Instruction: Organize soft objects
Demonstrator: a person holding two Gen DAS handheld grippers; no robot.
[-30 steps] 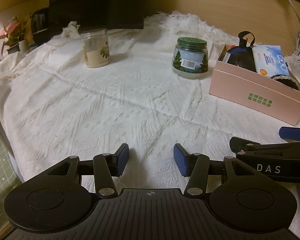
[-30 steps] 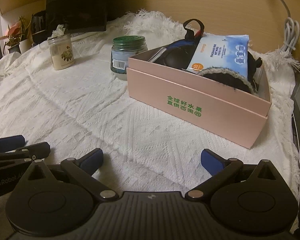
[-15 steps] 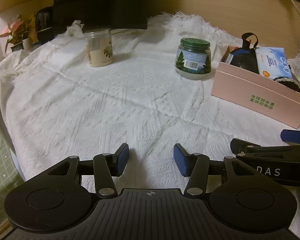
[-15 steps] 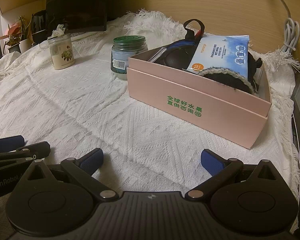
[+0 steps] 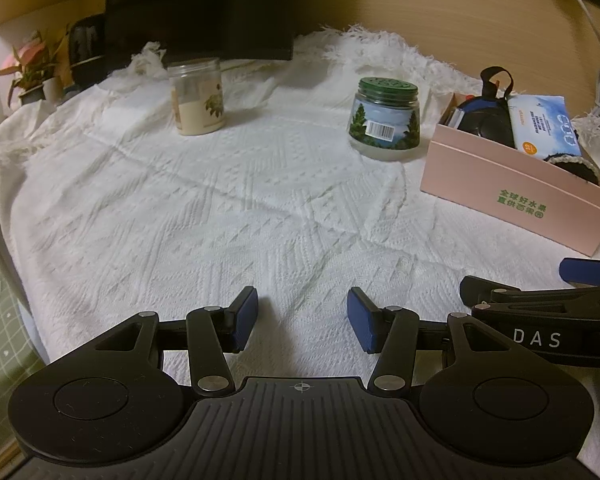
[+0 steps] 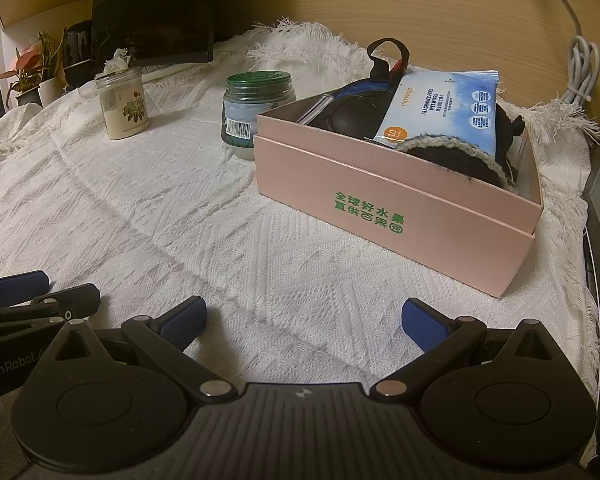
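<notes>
Your left gripper (image 5: 302, 318) & right gripper (image 6: 304, 326) sit spread, empty, bottom of frame; pink box (image 6: 380, 204) w/ wipes pack (image 6: 444, 106) center-right.

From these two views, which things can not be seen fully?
- Pink box: its floor, both views, hidden by the front wall and contents.
- Dark pouch: right wrist view, partly under the wet wipes pack.
- Dark knitted item: both views, lower part behind the wall; identity unclear.
- Wipes' small print: too small.
</notes>
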